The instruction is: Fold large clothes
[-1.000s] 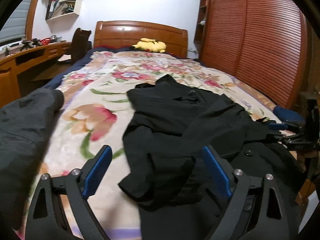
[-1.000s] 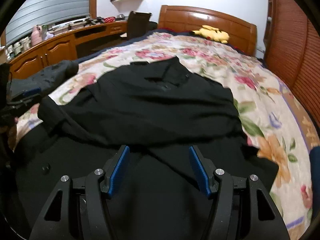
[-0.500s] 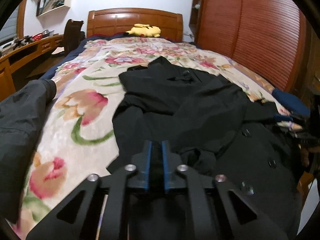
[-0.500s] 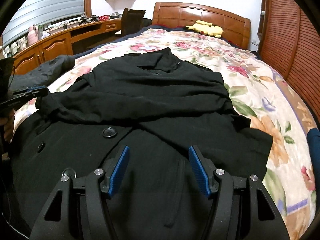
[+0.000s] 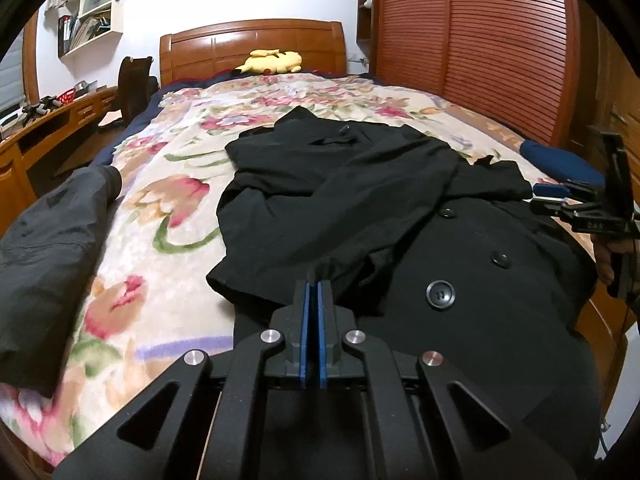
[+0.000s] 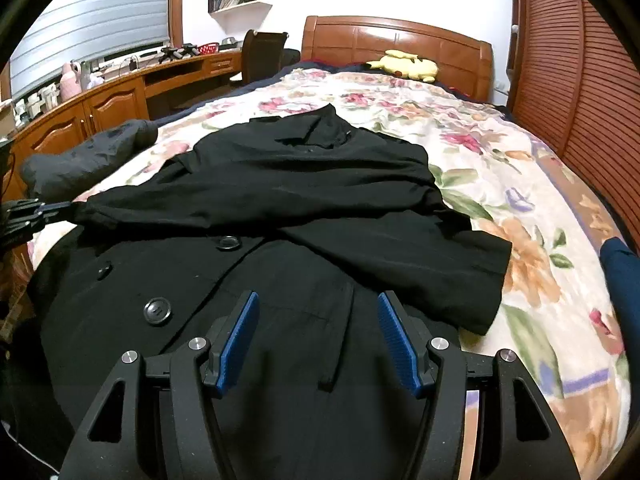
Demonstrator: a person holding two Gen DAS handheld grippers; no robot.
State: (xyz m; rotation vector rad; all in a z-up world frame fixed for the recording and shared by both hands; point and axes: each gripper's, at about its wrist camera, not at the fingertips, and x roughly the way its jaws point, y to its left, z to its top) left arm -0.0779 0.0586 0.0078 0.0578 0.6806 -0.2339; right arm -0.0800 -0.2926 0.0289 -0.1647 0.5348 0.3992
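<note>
A large black buttoned coat [image 5: 460, 280] lies lengthwise on the flowered bedspread [image 5: 168, 208], both sleeves folded across its chest. It also fills the right wrist view [image 6: 280, 208]. My left gripper [image 5: 313, 280] is shut on the coat's sleeve cuff at the coat's left edge. My right gripper [image 6: 316, 304] is open and hovers just above the coat's lower front, nothing between its blue pads [image 6: 240, 332]. Each gripper shows at the edge of the other's view: the right one [image 5: 560, 196], the left one [image 6: 36, 212].
A dark grey jacket [image 5: 48, 232] lies at the bed's left edge. A yellow plush toy [image 5: 270, 62] sits by the wooden headboard [image 5: 252, 44]. A slatted wardrobe [image 5: 472, 40] runs along the right, a desk and chair [image 6: 264, 56] along the left. A blue item [image 6: 622, 276] lies at the bed's right edge.
My left gripper closed from wide open onto the sleeve cuff. Both grippers drew back toward the foot of the bed, so more of the coat's buttoned front shows.
</note>
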